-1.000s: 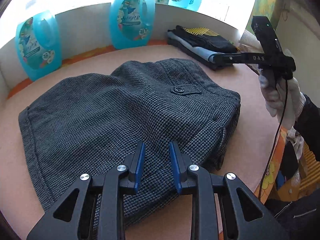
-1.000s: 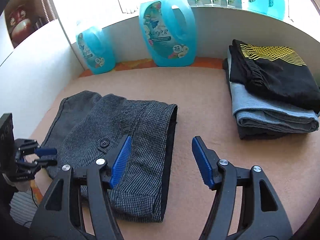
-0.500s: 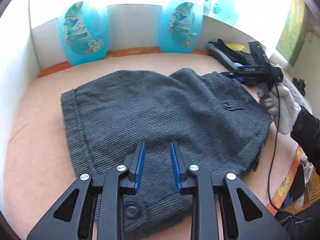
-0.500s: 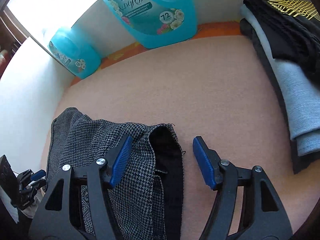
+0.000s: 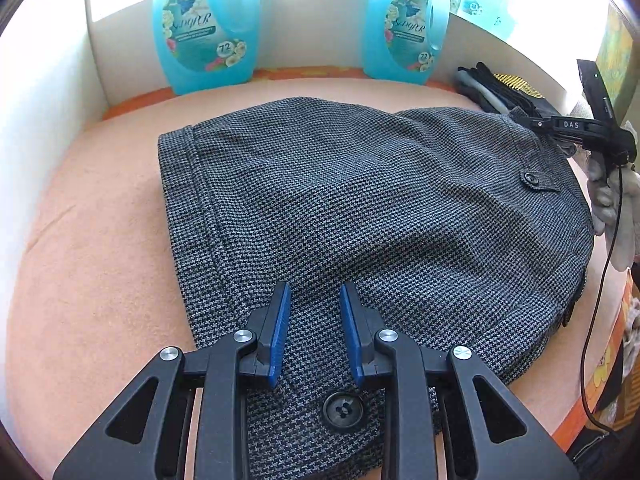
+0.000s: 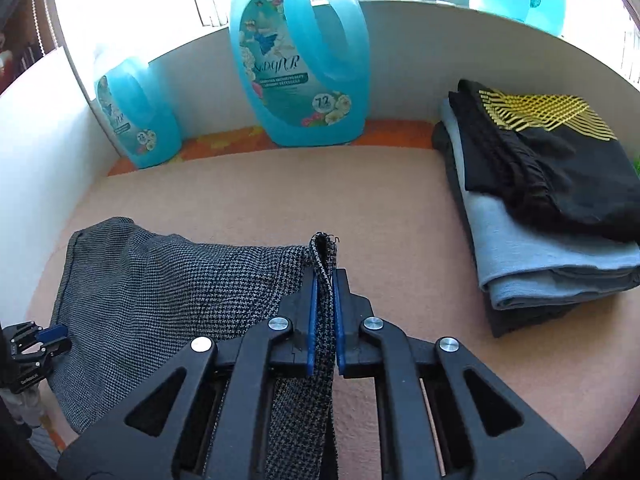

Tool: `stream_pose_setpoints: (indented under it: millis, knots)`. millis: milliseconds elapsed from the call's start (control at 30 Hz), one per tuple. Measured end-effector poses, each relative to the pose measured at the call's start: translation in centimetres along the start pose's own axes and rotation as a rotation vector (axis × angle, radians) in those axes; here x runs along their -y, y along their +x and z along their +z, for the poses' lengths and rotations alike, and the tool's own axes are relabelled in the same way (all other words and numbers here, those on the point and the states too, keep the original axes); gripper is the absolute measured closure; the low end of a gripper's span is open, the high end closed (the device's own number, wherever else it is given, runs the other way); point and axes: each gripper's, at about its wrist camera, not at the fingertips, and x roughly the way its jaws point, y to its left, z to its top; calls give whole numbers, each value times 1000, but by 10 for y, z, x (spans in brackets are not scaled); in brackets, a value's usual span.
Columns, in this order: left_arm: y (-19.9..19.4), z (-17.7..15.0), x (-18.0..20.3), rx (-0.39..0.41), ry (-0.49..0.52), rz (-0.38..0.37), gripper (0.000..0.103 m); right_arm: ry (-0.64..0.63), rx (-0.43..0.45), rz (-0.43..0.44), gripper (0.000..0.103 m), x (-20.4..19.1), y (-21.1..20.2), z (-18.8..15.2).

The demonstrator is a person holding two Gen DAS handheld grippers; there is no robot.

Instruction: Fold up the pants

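The grey houndstooth pants (image 5: 360, 208) lie folded on the peach table cover (image 5: 92, 272). My left gripper (image 5: 312, 300) is open with a narrow gap, low over the near edge of the pants just beyond a dark button (image 5: 343, 409); whether it touches the cloth I cannot tell. My right gripper (image 6: 324, 276) is shut on a corner of the pants (image 6: 325, 256) and holds that edge raised off the table. The right gripper also shows in the left wrist view (image 5: 532, 123) at the far right corner of the pants. The left gripper shows small in the right wrist view (image 6: 52, 340).
Two blue detergent bottles (image 5: 206, 28) (image 5: 404, 32) stand against the white back wall. A stack of folded clothes (image 6: 540, 200), black on light blue, lies at the right. The table's front edge (image 5: 600, 380) runs at the right.
My right gripper has shut on the corner of the pants and lifted it. My left gripper has moved closer in over the near edge, still slightly open.
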Motion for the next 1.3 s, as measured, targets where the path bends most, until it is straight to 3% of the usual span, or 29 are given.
stream_pose_setpoints:
  millis: [100,233,267,367,467,600,867,967,1133,1200,1300]
  knots:
    - [-6,-4,-2,1,4,0,79,-13,-5,-44,96,2,7,-1]
    - [-21,-6,-6,26,-12,2,79,18,-8,-10,91,11,-12,-2]
    - [-27,-8,-7,33,-18,-2,79,5,2,-15,84,10,-22,-4]
    - [-41,-16,-8,50,-22,-13,79,-22,28,9,50,6,-52,-17]
    - [-51,-24,-4,57,-13,-34,79,-39,30,31,48,1,-79,-37]
    - [-61,-34,4,77,16,-35,58,-14,-3,53,42,1,-98,-69]
    - [-65,-52,24,67,132,8,57,146,-115,95,41,14,-79,-117]
    - [-60,-52,25,61,141,8,57,176,-128,97,35,14,-67,-124]
    - [-53,-48,23,45,149,-18,56,156,-131,97,39,3,-55,-125]
    - [-52,-49,22,40,147,-26,56,141,-131,136,69,-2,-57,-123]
    - [-52,-51,20,39,139,-28,56,76,-100,81,92,-14,-66,-119]
